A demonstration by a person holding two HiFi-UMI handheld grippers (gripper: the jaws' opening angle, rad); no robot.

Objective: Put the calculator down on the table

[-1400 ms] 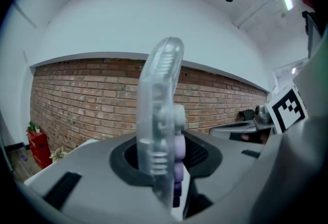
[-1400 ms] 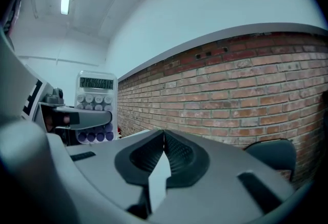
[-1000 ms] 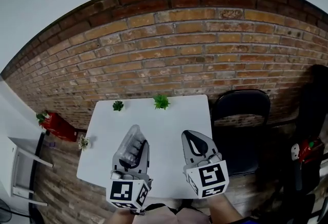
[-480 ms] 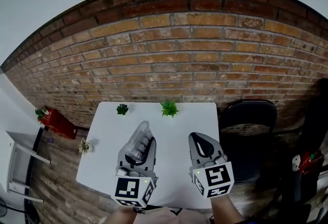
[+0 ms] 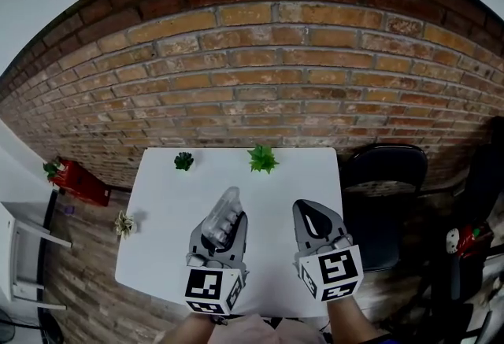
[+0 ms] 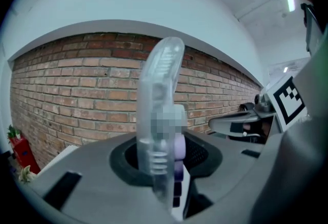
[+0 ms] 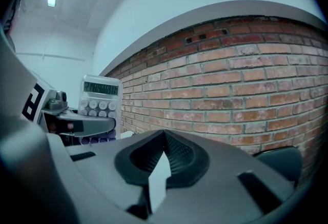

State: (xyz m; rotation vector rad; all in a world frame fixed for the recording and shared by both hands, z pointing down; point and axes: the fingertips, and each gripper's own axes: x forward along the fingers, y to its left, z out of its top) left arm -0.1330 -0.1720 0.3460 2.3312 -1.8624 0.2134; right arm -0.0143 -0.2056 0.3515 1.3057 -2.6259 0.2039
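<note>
A white calculator with a clear cover stands edge-up between the jaws of my left gripper, which is shut on its lower end, above the white table. In the left gripper view the calculator rises straight up from the jaws, seen edge-on. The right gripper view shows its display and keys off to the left. My right gripper hovers beside it over the table's right half, shut with nothing in it.
Two small green plants stand at the table's far edge against the brick wall. A black chair is right of the table. On the floor to the left are a red object and a small plant.
Both grippers have shifted a little forward and lower over the table. The left one keeps its hold on the calculator and the right one stays shut.
</note>
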